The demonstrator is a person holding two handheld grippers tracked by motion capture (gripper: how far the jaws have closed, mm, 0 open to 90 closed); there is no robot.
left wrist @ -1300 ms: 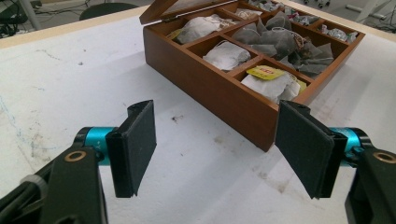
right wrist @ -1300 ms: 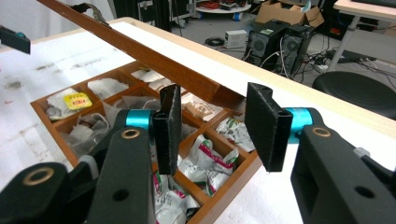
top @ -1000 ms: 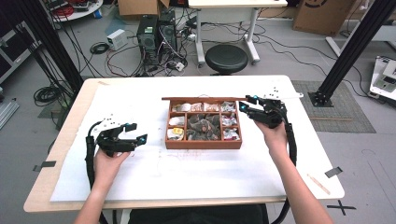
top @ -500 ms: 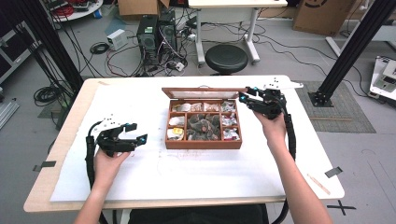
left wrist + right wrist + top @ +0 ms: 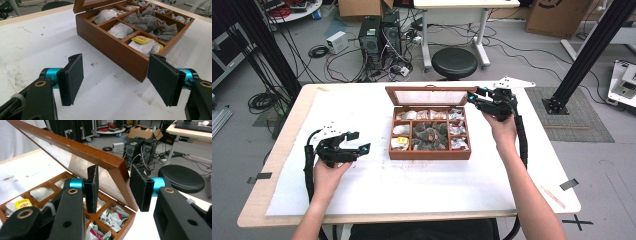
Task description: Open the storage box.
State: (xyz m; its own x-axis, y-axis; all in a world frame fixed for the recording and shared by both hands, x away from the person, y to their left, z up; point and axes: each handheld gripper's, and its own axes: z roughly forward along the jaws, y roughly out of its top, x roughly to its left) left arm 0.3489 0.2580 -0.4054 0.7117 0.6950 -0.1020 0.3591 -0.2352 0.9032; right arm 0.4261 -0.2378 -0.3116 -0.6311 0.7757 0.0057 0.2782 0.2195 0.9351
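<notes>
A brown wooden tea box (image 5: 429, 155) with several compartments of tea bags (image 5: 429, 135) stands mid-table. Its glass-paned lid (image 5: 429, 96) is raised, hinged at the far side. My right gripper (image 5: 477, 97) is at the lid's right corner. In the right gripper view the lid's wooden frame (image 5: 75, 147) runs between the jaws of my right gripper (image 5: 114, 168), which have closed a little more and are shut on that corner. My left gripper (image 5: 359, 141) rests low over the table left of the box, open and empty. In the left gripper view, my left gripper (image 5: 115, 58) faces the box's wall (image 5: 117, 53).
A white sheet (image 5: 377, 195) covers the tabletop. Behind the table stand a black stool (image 5: 454, 62) and computer towers (image 5: 379, 32) amid cables. Black frame posts (image 5: 592, 50) rise at the right and left. A tea bag with a yellow tag (image 5: 142, 40) lies in the nearest compartment.
The right gripper has risen and moved back with the lid, which swung from almost flat to raised, baring the compartments. The left gripper stayed put.
</notes>
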